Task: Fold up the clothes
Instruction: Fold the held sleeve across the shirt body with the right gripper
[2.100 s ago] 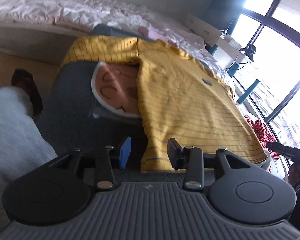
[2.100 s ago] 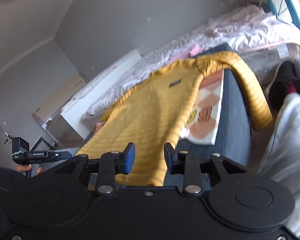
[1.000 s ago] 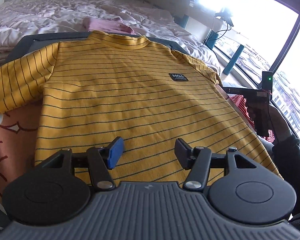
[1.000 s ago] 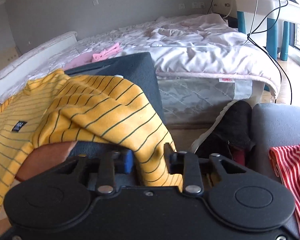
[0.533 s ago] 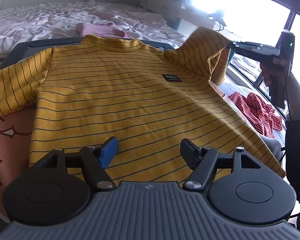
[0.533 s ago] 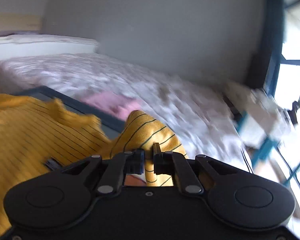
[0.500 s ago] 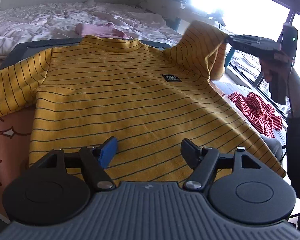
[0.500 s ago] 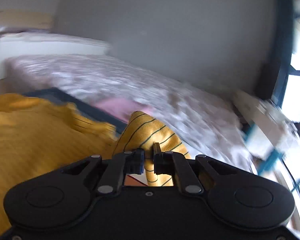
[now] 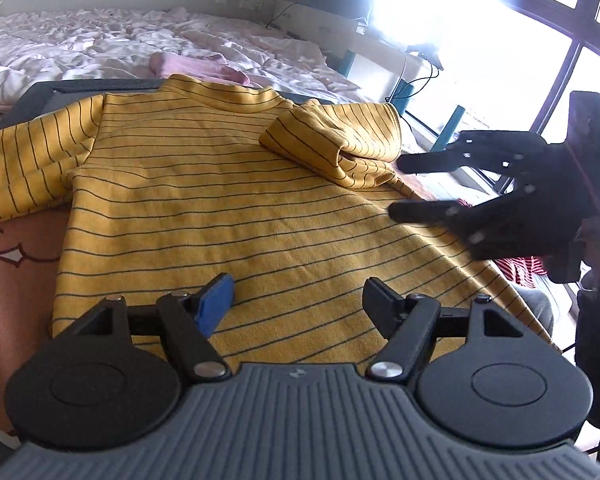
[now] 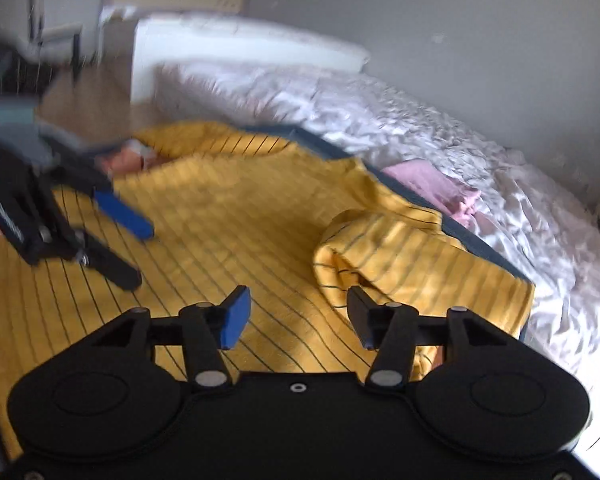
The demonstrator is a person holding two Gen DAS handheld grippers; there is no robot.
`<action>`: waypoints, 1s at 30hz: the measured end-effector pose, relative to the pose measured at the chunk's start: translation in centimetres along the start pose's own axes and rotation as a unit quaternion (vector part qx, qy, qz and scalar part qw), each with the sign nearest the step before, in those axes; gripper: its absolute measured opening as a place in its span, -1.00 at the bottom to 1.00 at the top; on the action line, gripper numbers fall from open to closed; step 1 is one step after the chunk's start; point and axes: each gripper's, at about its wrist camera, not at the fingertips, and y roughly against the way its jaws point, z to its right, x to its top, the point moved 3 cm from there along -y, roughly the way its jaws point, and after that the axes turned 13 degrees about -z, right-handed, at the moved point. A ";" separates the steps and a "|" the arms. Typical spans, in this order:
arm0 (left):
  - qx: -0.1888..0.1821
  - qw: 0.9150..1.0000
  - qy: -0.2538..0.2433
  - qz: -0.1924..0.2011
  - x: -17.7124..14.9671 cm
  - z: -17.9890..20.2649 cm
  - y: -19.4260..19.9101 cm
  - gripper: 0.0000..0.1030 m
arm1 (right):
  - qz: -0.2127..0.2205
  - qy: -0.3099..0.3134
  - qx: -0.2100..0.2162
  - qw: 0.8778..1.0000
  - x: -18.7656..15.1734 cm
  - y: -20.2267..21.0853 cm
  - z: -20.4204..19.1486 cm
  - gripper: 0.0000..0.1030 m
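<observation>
The yellow striped shirt [image 9: 228, 216] lay spread flat over a dark grey padded surface [image 9: 80, 87] at the foot of the bed [image 9: 100, 44], covering most of it. One sleeve [image 9: 340, 140] was folded inward and rested in a bunched roll on the shirt's chest near the collar; the other sleeve [image 9: 24, 168] stretched toward the surface's opposite edge. The left gripper [image 9: 298, 304] hovered over the hem, jaws spread wide and empty. The right gripper [image 10: 296, 312] hung just beside the folded sleeve, jaws likewise apart, holding nothing.

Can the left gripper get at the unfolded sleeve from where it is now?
Probably yes. The left gripper is open above the shirt's hem, and the unfolded sleeve lies flat and uncovered with nothing between them.
</observation>
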 end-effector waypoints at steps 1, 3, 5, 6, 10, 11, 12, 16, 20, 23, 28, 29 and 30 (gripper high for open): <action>-0.001 1.000 0.000 0.001 -0.1 0.0 0.0 0.48 | 0.015 -0.033 0.011 0.999 -0.3 0.7 1.3 0.24; -0.002 1.000 -0.001 0.003 -0.2 0.0 0.0 0.48 | 0.041 -0.099 0.030 0.994 -0.9 1.7 4.4 0.24; -0.003 1.000 -0.001 0.005 -0.3 0.0 0.1 0.48 | 0.056 -0.162 0.041 0.984 -1.3 2.2 8.3 0.24; -0.003 1.000 -0.001 0.005 -0.3 0.0 0.1 0.49 | 0.059 -0.184 0.040 0.980 -1.4 2.1 10.0 0.25; -0.004 1.000 0.002 0.006 -0.4 0.0 0.1 0.49 | 0.046 -0.232 0.043 0.971 -1.3 -0.8 14.6 0.33; -0.005 1.000 0.003 0.006 -0.3 0.0 0.1 0.50 | 0.042 -0.243 0.044 0.968 -1.2 -1.5 15.6 0.33; -0.006 1.000 0.004 0.006 -0.3 0.0 0.1 0.50 | 0.038 -0.246 0.055 0.967 -1.1 -2.1 16.0 0.32; -0.016 1.000 0.015 0.009 -0.4 -0.3 0.4 0.50 | 0.022 -0.242 0.120 0.963 0.1 -3.5 15.7 -0.89; -0.031 0.999 0.022 0.022 -0.8 -0.7 1.6 0.50 | 0.079 -0.207 0.191 0.956 1.4 0.7 11.0 -0.90; -0.026 0.998 0.033 0.041 -1.1 -1.3 3.1 0.50 | 0.108 -0.153 0.234 0.954 4.9 2.9 6.3 -0.90; -0.017 0.994 0.080 0.066 -2.0 -3.4 5.6 0.50 | 0.061 -0.113 0.225 0.966 9.7 -0.6 -1.5 -0.83; -0.018 0.994 0.089 0.066 -2.3 -3.8 6.0 0.50 | 0.050 -0.105 0.222 0.968 10.7 -1.5 -3.1 -0.64; -0.019 0.993 0.096 0.066 -2.6 -4.2 6.3 0.50 | 0.039 -0.098 0.219 0.970 11.6 -2.3 -4.6 -0.45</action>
